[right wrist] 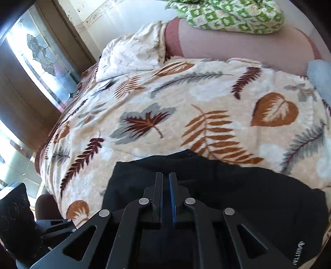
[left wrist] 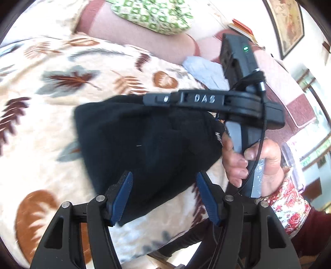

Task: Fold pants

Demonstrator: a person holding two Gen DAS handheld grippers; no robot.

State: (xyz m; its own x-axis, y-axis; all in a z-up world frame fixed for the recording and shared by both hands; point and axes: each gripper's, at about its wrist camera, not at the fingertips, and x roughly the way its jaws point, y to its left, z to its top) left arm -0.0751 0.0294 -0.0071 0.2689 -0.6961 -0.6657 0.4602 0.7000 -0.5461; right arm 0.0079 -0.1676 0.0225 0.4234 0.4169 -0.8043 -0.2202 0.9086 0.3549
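Observation:
The black pants [left wrist: 144,140] lie folded in a compact bundle on a leaf-patterned blanket [left wrist: 62,107]. My left gripper [left wrist: 163,180] is open, its blue pads just over the near edge of the bundle, holding nothing. The right gripper shows in the left wrist view as a black tool lying across the pants' far edge [left wrist: 198,99], held by a hand [left wrist: 254,163]. In the right wrist view the right gripper [right wrist: 165,178] has its jaws closed together above the pants [right wrist: 238,190]; no cloth shows between them.
A pink bolster [right wrist: 238,45] and a green patterned pillow [right wrist: 227,14] lie at the bed's far side. A light blue cloth [left wrist: 204,68] sits beyond the pants. A window [right wrist: 41,51] stands left of the bed. The left gripper's body [right wrist: 20,223] shows at lower left.

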